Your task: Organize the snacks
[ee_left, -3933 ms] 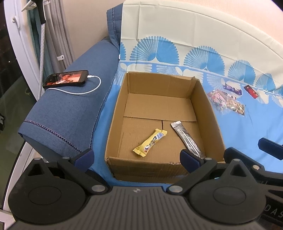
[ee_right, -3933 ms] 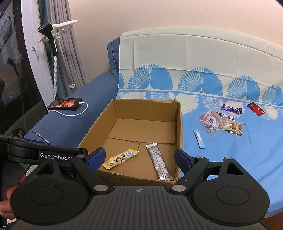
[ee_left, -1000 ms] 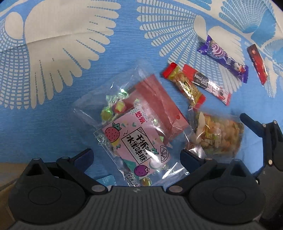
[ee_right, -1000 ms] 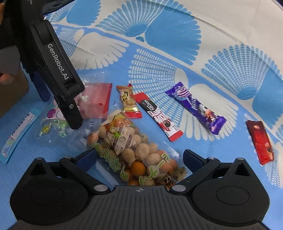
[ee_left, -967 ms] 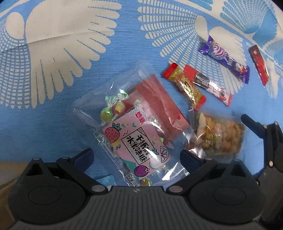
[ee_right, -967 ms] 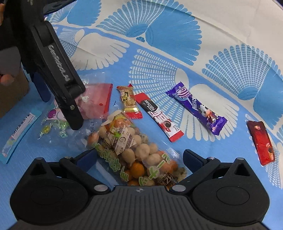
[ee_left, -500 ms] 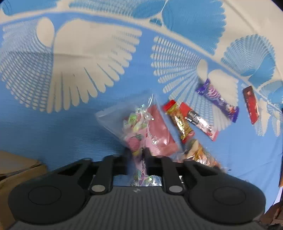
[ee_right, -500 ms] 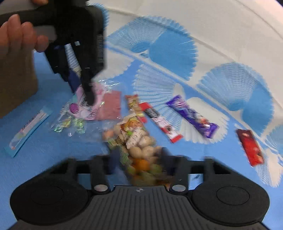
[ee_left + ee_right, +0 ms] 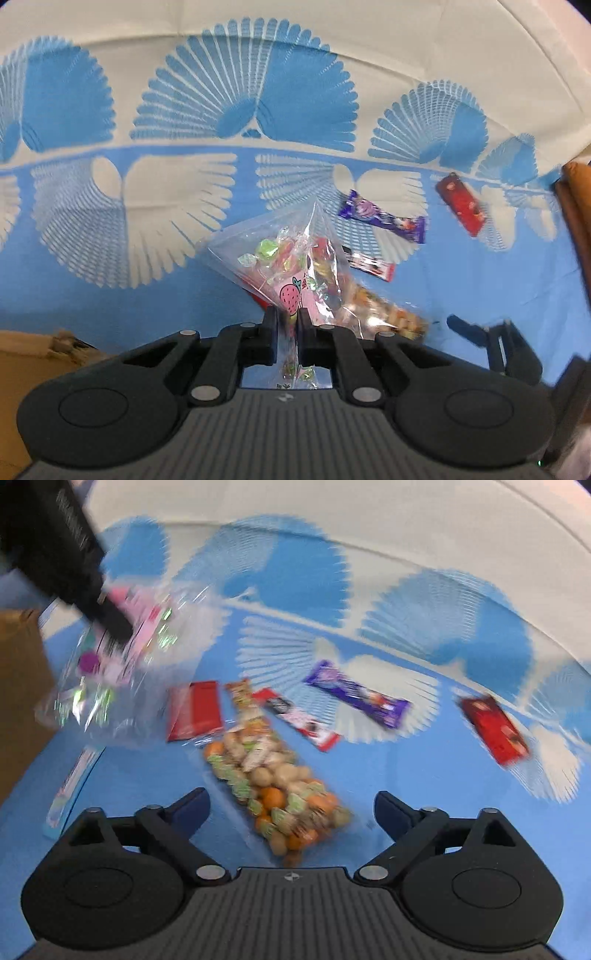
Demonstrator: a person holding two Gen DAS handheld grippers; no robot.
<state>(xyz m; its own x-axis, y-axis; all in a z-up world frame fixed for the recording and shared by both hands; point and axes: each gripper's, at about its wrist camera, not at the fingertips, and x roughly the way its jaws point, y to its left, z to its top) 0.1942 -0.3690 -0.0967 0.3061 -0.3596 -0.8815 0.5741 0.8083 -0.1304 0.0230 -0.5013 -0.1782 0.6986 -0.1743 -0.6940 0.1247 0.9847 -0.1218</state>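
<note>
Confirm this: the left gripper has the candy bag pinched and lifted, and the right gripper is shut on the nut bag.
Not quite. The right gripper is open in the right wrist view, its fingers astride the nut bag without pressing it. The left gripper does pinch the lifted candy bag.

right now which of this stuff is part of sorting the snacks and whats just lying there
Part of the job:
- candy bag, clamped in left gripper
- nut bag, lying between the open right gripper jaws
- purple bar
- red packet
- cardboard box

Just there:
- patterned sheet

Snack packets (image 9: 275,775) on blue-patterned sheet (image 9: 424,782)
</note>
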